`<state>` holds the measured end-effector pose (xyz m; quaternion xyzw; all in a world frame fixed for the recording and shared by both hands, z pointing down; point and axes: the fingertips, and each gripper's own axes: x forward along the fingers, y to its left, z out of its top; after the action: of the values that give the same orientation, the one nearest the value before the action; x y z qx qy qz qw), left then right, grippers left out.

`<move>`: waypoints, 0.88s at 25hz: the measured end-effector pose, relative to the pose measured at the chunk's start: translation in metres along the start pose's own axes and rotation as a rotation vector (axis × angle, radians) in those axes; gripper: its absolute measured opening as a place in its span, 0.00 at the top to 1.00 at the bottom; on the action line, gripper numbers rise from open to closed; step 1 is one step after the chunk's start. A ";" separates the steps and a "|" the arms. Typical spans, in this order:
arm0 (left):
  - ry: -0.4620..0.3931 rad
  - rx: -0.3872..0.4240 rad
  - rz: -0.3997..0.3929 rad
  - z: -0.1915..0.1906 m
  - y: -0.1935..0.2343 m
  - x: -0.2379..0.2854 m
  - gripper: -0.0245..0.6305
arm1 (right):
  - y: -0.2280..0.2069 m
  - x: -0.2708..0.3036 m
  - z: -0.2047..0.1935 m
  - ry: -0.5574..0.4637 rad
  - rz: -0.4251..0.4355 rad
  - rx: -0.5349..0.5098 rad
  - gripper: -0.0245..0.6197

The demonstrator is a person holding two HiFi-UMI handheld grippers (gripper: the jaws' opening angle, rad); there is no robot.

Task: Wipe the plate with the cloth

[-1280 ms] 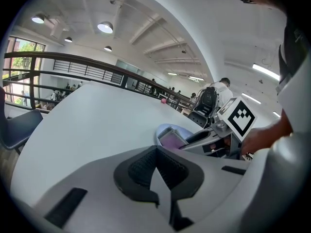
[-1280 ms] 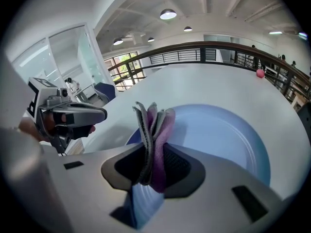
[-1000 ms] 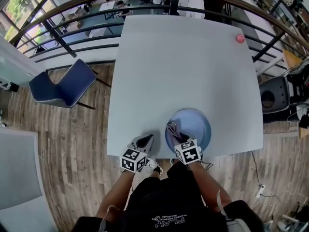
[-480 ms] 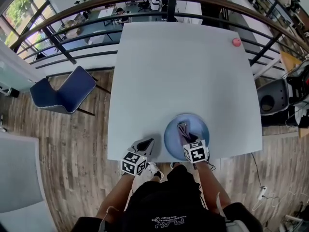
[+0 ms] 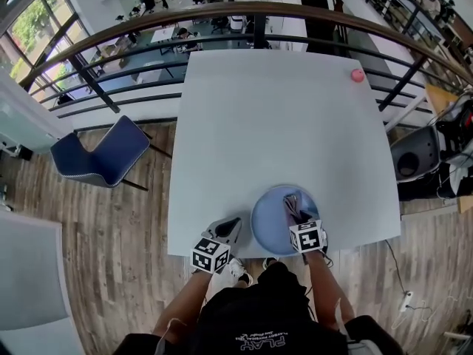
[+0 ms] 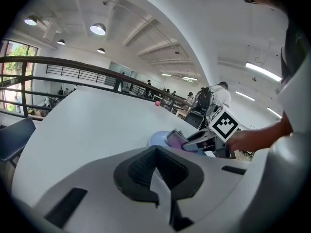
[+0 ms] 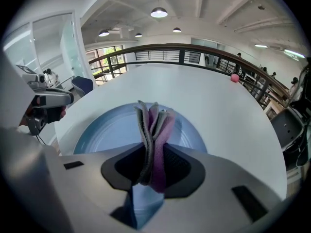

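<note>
A light blue plate (image 5: 270,220) lies on the white table (image 5: 281,124) near its front edge. My right gripper (image 5: 295,207) hangs over the plate's right part, shut on a folded pink and grey cloth (image 5: 293,200). In the right gripper view the cloth (image 7: 153,125) sticks up from between the jaws of that gripper (image 7: 154,161), with the plate (image 7: 104,130) beneath it. My left gripper (image 5: 228,228) rests at the table's front edge, left of the plate, apart from it. Its jaws (image 6: 154,166) meet with nothing between them. From the left gripper view the plate (image 6: 156,139) and cloth (image 6: 176,139) show to the right.
A small pink ball (image 5: 358,75) sits at the table's far right corner. A blue chair (image 5: 103,156) stands on the wood floor to the left. A dark railing (image 5: 222,13) runs behind the table, and black equipment (image 5: 414,154) stands at the right.
My right gripper has carried the cloth across the plate from its left part to its right part. The left gripper has stayed at the table's front edge.
</note>
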<state>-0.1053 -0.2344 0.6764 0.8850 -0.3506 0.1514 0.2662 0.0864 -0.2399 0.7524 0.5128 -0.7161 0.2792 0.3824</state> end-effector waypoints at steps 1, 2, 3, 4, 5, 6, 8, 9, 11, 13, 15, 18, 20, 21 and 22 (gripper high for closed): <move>-0.003 0.005 -0.002 0.002 -0.001 0.000 0.96 | -0.003 0.000 -0.001 0.000 -0.007 0.003 0.79; -0.005 0.009 -0.004 0.003 -0.002 0.001 0.96 | -0.006 -0.001 -0.001 0.000 -0.013 0.006 0.79; -0.007 0.012 -0.007 0.005 -0.003 0.001 0.96 | -0.009 -0.002 -0.002 0.001 -0.019 0.010 0.79; -0.008 0.014 -0.009 0.006 -0.005 0.001 0.96 | -0.012 -0.003 -0.003 0.002 -0.025 0.015 0.79; -0.009 0.016 -0.010 0.007 -0.006 0.001 0.96 | -0.016 -0.004 -0.003 0.002 -0.033 0.020 0.79; -0.008 0.019 -0.012 0.008 -0.006 0.002 0.96 | -0.020 -0.005 -0.003 0.001 -0.043 0.022 0.79; -0.003 0.022 -0.013 0.008 -0.007 0.004 0.96 | -0.027 -0.004 -0.002 -0.006 -0.064 0.009 0.79; -0.001 0.021 -0.013 0.007 -0.007 0.004 0.96 | -0.029 -0.002 -0.002 -0.011 -0.071 0.001 0.79; -0.005 0.012 -0.014 0.006 -0.007 0.004 0.96 | -0.032 -0.002 -0.005 -0.009 -0.082 0.000 0.79; -0.023 0.002 -0.017 0.009 -0.009 0.000 0.96 | -0.034 -0.002 -0.009 -0.008 -0.087 0.008 0.78; -0.037 0.003 -0.017 0.012 -0.008 -0.004 0.96 | -0.034 0.000 -0.011 -0.015 -0.091 0.007 0.78; -0.037 0.009 -0.016 0.010 -0.007 -0.004 0.96 | -0.023 -0.004 -0.007 -0.020 -0.073 0.006 0.78; -0.036 0.010 -0.016 0.008 -0.010 -0.003 0.96 | -0.008 -0.011 0.003 -0.039 -0.030 0.000 0.78; -0.036 0.010 -0.015 0.008 -0.011 -0.004 0.96 | 0.002 -0.014 0.008 -0.050 -0.005 -0.005 0.79; -0.034 0.011 -0.014 0.007 -0.012 -0.005 0.96 | 0.012 -0.015 0.012 -0.060 0.016 -0.013 0.78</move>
<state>-0.0997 -0.2283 0.6635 0.8912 -0.3482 0.1365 0.2566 0.0744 -0.2377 0.7328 0.5127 -0.7332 0.2619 0.3619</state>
